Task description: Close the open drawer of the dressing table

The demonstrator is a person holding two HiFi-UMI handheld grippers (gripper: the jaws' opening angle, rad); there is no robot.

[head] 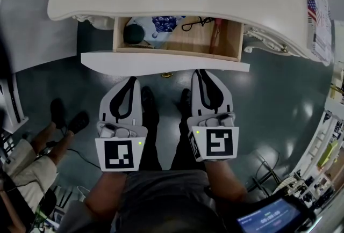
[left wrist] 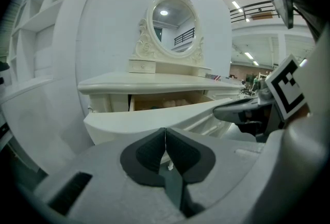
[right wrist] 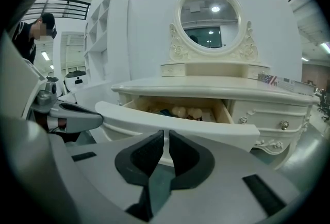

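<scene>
Drawer (head: 161, 61) open — gripper views alone show mirror (right wrist: 210, 24).

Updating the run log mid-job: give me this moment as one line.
drawer: open | left tool: shut, empty, facing drawer | right tool: shut, empty, facing drawer | contact with drawer: cannot tell

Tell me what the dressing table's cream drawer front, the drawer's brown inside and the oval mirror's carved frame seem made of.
Cream drawer front: likely painted wood or board; smooth, even satin coat, no grain.
Brown drawer inside: bare-looking light wood; tan, unpainted surface.
Carved cream mirror frame: painted wood or moulded resin; scrollwork cannot settle it.
</scene>
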